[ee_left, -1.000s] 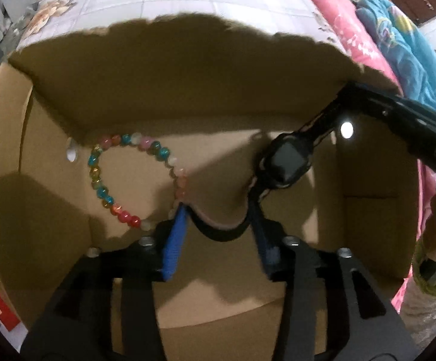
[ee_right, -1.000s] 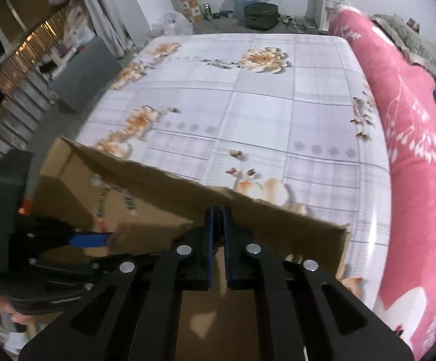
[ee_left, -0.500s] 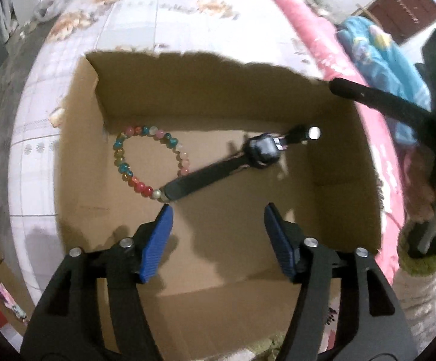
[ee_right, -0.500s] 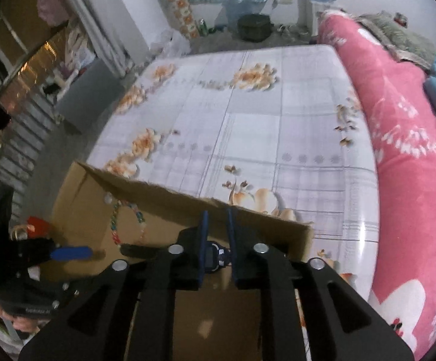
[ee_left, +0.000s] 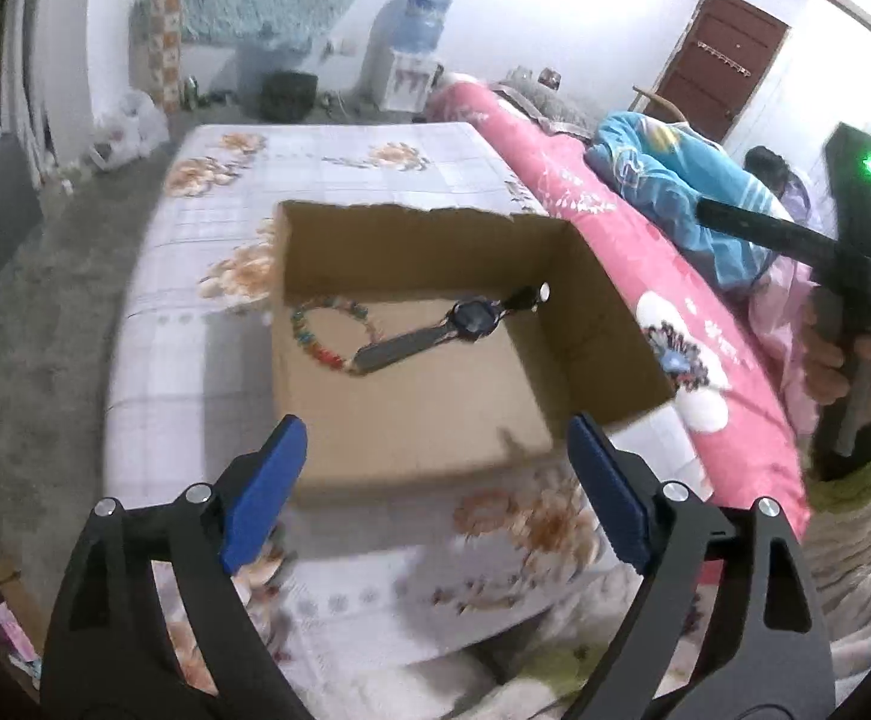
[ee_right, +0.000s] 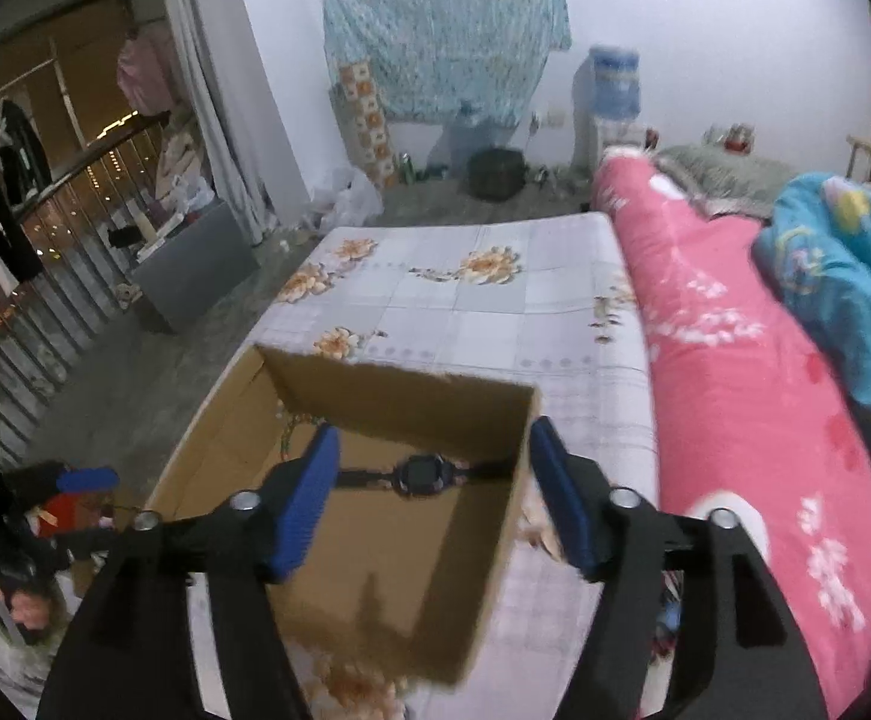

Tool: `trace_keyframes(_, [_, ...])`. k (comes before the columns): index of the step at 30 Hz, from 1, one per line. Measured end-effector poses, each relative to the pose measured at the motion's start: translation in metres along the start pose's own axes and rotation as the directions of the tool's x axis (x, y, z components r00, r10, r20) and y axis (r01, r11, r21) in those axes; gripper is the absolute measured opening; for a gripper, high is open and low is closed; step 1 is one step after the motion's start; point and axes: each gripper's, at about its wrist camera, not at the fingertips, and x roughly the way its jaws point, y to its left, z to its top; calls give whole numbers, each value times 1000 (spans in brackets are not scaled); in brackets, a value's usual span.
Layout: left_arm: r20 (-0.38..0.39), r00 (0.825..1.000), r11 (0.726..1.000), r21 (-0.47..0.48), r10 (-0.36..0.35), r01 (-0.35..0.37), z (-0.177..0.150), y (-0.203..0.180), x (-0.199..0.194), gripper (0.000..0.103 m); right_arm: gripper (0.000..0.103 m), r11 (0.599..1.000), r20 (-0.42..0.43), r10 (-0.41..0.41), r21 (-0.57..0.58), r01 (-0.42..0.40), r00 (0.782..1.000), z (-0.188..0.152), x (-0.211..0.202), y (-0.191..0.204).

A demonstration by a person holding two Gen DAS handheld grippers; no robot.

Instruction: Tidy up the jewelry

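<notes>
Left gripper (ee_left: 435, 468) and right gripper (ee_right: 432, 492): jaws empty and opening wide, held above the cardboard box (ee_left: 435, 420). On the box floor lie a black wristwatch (ee_left: 474, 319) and, touching its strap end, a multicoloured bead bracelet (ee_left: 330, 330). The box rests on a floral-sheeted bed (ee_left: 345, 180).

box (ee_left: 435, 420): matt brown cardboard | bracelet (ee_left: 330, 333): glossy coloured beads | table cover (ee_right: 495, 318): smooth, slightly shiny floral sheet
</notes>
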Motion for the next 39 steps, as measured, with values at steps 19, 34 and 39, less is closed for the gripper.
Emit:
trace_keyframes(19, [-164, 944, 956, 107, 287, -273, -125, 13, 114, 92, 96, 947, -293, -305, 12, 322, 906, -230, 82, 19])
trace_keyframes(34, [-115, 955, 960, 96, 274, -264, -128, 18, 115, 96, 96, 952, -268, -288, 18, 304, 919, -232, 84, 18])
trace_keyframes(39, [-95, 959, 960, 104, 268, -259, -128, 18, 115, 96, 97, 954, -233, -273, 57, 293, 934, -240, 80, 16])
